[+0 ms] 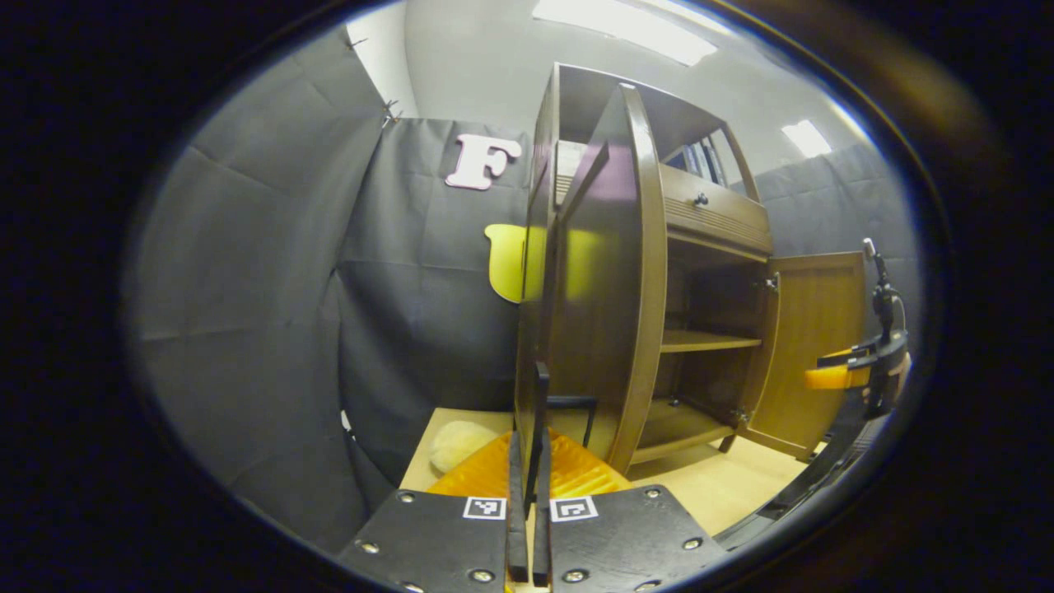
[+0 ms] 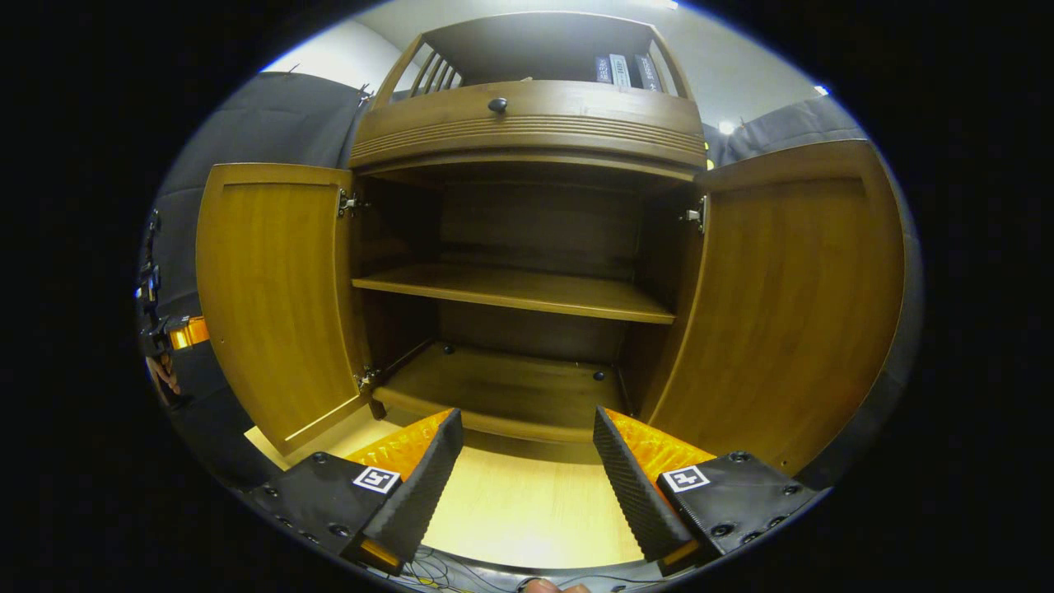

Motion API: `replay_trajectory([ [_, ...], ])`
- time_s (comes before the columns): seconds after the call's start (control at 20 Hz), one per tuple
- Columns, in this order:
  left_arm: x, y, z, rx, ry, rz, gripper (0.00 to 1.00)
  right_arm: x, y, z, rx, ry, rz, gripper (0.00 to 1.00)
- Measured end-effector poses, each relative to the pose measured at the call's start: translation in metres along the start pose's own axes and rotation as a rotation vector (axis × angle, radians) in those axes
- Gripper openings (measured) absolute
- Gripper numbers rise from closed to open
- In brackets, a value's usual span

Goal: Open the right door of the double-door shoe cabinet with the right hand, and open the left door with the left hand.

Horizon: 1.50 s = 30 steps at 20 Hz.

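Left gripper view: left door edge-on, handle between left gripper fingers.

Shoe cabinet on pale tabletop.

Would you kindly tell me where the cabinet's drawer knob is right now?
In the right gripper view the drawer knob sits top centre on the drawer front, above the open compartment and below the books. In the left gripper view it shows upper right.
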<state>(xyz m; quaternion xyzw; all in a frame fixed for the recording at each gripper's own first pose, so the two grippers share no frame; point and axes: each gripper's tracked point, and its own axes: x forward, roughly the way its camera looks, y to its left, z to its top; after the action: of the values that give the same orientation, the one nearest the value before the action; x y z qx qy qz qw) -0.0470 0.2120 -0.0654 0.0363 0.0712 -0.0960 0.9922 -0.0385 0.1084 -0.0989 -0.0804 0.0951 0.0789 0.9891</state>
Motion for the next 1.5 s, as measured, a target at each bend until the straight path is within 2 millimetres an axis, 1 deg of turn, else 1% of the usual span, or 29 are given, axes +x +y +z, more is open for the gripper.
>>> replay_trajectory([
  [0.05, -0.001, -0.002, 0.002, 0.013, 0.004, 0.002, 0.06, 0.000, -0.003, -0.001, 0.003, -0.001, -0.006, 0.96],
  [0.1, -0.005, -0.002, 0.004, 0.029, 0.005, 0.007, 0.05, 0.001, -0.007, -0.002, 0.012, 0.003, -0.010, 0.96],
  [0.2, -0.012, -0.004, 0.010, 0.040, 0.005, 0.017, 0.05, 0.002, -0.013, -0.004, 0.032, 0.009, -0.019, 0.96],
  [0.3, -0.023, -0.006, 0.014, 0.027, 0.005, 0.035, 0.06, 0.000, -0.023, 0.001, 0.039, -0.002, -0.021, 0.96],
  [0.4, -0.042, -0.013, 0.019, 0.020, -0.002, 0.068, 0.05, -0.002, -0.032, 0.003, 0.038, -0.014, -0.022, 0.96],
  [0.55, -0.067, -0.018, 0.023, 0.033, -0.002, 0.167, 0.05, -0.009, -0.042, -0.006, 0.063, -0.009, -0.012, 0.96],
  [0.65, -0.085, -0.031, 0.026, 0.049, 0.002, 0.226, 0.05, -0.015, -0.044, -0.014, 0.068, 0.007, 0.016, 0.96],
  [0.7, -0.092, -0.043, 0.028, 0.063, 0.008, 0.239, 0.05, -0.017, -0.042, -0.017, 0.066, 0.009, 0.042, 0.96],
  [0.75, -0.099, -0.056, 0.032, 0.084, 0.011, 0.249, 0.05, -0.020, -0.040, -0.019, 0.060, 0.010, 0.066, 1.00],
  [0.8, -0.101, -0.068, 0.037, 0.110, 0.015, 0.261, 0.05, -0.022, -0.038, -0.020, 0.052, 0.008, 0.092, 0.96],
  [0.85, -0.100, -0.080, 0.043, 0.137, 0.015, 0.277, 0.14, -0.023, -0.038, -0.021, 0.045, 0.005, 0.111, 1.00],
  [0.9, -0.102, -0.093, 0.050, 0.153, 0.008, 0.291, 0.23, -0.024, -0.038, -0.021, 0.047, 0.005, 0.131, 0.96],
  [0.95, -0.104, -0.105, 0.056, 0.150, -0.001, 0.311, 0.32, -0.027, -0.037, -0.021, 0.056, 0.001, 0.155, 0.96],
  [1.05, -0.106, -0.135, 0.062, 0.112, -0.023, 0.329, 0.51, -0.034, -0.039, -0.014, 0.063, -0.020, 0.190, 0.96],
  [1.1, -0.106, -0.152, 0.066, 0.088, -0.032, 0.325, 0.60, -0.039, -0.042, -0.011, 0.056, -0.026, 0.200, 1.00],
  [1.15, -0.106, -0.166, 0.067, 0.066, -0.037, 0.327, 0.69, -0.043, -0.046, -0.010, 0.050, -0.024, 0.204, 1.00],
  [1.2, -0.107, -0.179, 0.069, 0.052, -0.040, 0.336, 0.78, -0.048, -0.049, -0.008, 0.052, -0.026, 0.218, 0.96],
  [1.25, -0.107, -0.187, 0.071, 0.043, -0.043, 0.352, 0.87, -0.053, -0.051, -0.003, 0.061, -0.031, 0.230, 1.00],
  [1.3, -0.107, -0.196, 0.074, 0.037, -0.045, 0.368, 0.96, -0.058, -0.052, 0.000, 0.078, -0.038, 0.244, 1.00],
  [1.4, -0.107, -0.214, 0.084, 0.023, -0.068, 0.385, 0.96, -0.067, -0.052, 0.006, 0.111, -0.052, 0.278, 0.99],
  [1.5, -0.102, -0.235, 0.094, -0.002, -0.094, 0.367, 0.96, -0.074, -0.057, 0.008, 0.133, -0.053, 0.291, 0.94],
])
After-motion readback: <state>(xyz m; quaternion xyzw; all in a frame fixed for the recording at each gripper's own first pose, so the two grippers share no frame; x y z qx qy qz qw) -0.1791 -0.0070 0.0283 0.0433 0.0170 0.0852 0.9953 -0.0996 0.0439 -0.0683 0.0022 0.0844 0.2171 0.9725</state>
